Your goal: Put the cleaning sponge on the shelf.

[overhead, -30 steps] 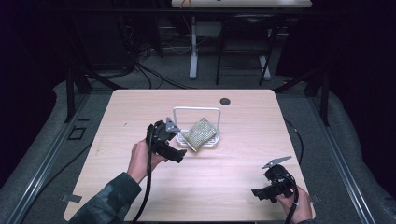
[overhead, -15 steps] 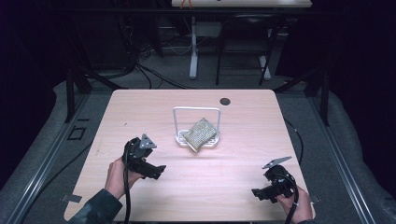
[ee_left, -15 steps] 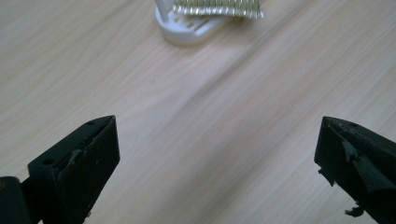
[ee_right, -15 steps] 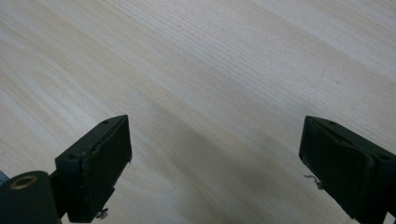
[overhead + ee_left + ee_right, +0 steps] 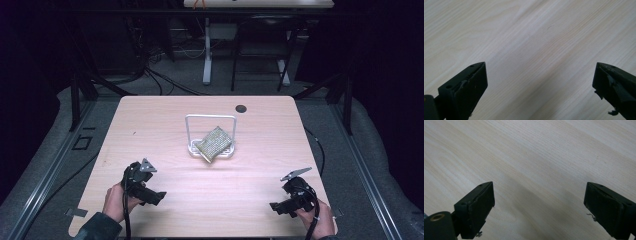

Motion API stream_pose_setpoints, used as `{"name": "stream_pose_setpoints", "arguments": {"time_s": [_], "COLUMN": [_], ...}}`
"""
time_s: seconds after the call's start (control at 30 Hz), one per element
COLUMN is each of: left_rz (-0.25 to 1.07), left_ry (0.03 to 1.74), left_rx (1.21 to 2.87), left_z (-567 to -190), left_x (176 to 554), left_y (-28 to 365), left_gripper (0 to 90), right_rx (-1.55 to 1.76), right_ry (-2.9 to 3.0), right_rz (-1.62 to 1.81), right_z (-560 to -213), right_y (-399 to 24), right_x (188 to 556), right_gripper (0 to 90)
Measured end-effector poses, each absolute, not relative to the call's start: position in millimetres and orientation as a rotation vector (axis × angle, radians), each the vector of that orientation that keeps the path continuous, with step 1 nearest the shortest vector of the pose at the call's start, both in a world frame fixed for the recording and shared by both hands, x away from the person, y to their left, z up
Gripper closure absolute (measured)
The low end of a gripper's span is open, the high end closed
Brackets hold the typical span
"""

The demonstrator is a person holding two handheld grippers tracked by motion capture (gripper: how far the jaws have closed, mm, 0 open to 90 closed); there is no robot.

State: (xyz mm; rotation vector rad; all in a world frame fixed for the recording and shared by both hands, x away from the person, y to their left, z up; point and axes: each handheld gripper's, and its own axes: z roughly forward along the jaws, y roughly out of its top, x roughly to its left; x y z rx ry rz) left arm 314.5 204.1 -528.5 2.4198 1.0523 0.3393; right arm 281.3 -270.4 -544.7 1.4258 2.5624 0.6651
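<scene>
Pale wood table point(image 5: 165, 125), dark room around it, cables on the floor behind. Left gripper point(image 5: 156, 195) low at the near left corner, jaws spread wide, nothing but bare grain between them in its own view point(image 5: 540, 82). Right gripper point(image 5: 274, 206) at the near right corner, jaws likewise wide apart over bare wood point(image 5: 539, 202). Between and beyond both, well apart from either, a metallic mesh pouch point(image 5: 214, 144) leans tilted on a small white wire rack point(image 5: 210, 118) at mid-table. Farther back, a small dark round disc point(image 5: 241, 108) near the far edge.
</scene>
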Motion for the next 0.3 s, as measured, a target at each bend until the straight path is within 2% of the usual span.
{"name": "stream_pose_setpoints", "arguments": {"time_s": [0.3], "left_rz": [0.210], "left_ry": [1.077], "left_rx": [2.475], "left_z": [-543], "left_x": [320], "left_y": [208], "left_gripper": [0.3], "right_rx": [1.418], "right_ry": [2.572], "right_rz": [0.656], "right_z": [-544], "right_y": [-270], "right_x": [282], "right_gripper": [9.1]}}
